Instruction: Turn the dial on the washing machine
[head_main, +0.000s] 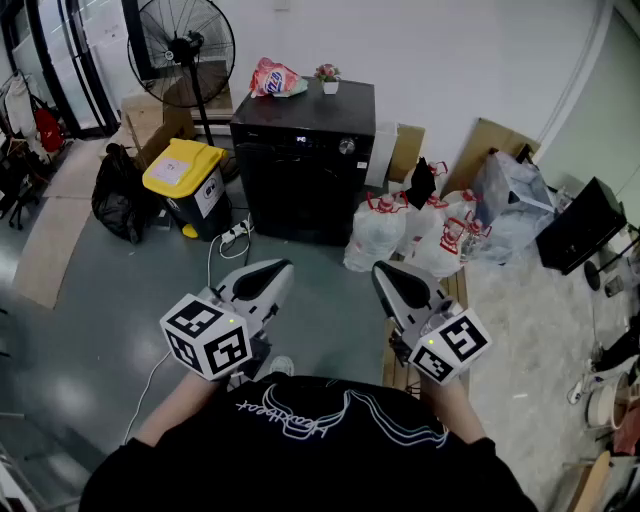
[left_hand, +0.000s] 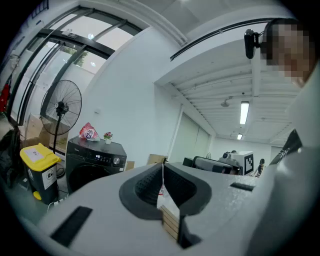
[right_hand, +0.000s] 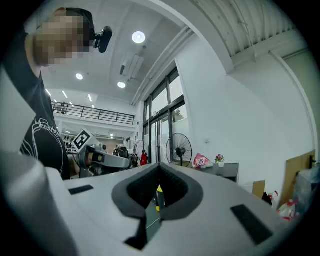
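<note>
The black washing machine (head_main: 300, 170) stands against the far wall, a few steps ahead across the floor. Its round silver dial (head_main: 346, 146) sits at the right end of the control strip. In the left gripper view the washing machine (left_hand: 92, 165) is low at the left with the dial (left_hand: 116, 160) small on its panel. My left gripper (head_main: 282, 267) and right gripper (head_main: 382, 271) are held level side by side in front of my chest, both far short of the machine. Each is shut with nothing between its pads (left_hand: 150, 186) (right_hand: 167, 189).
A yellow-lidded bin (head_main: 187, 178) and a black bag (head_main: 118, 192) stand left of the machine, with a standing fan (head_main: 186, 47) behind. Several white plastic bags (head_main: 405, 232) lie at its right. A power strip with cable (head_main: 234, 236) lies on the floor in front. A detergent pack (head_main: 273, 78) and small flowerpot (head_main: 328, 78) rest on top.
</note>
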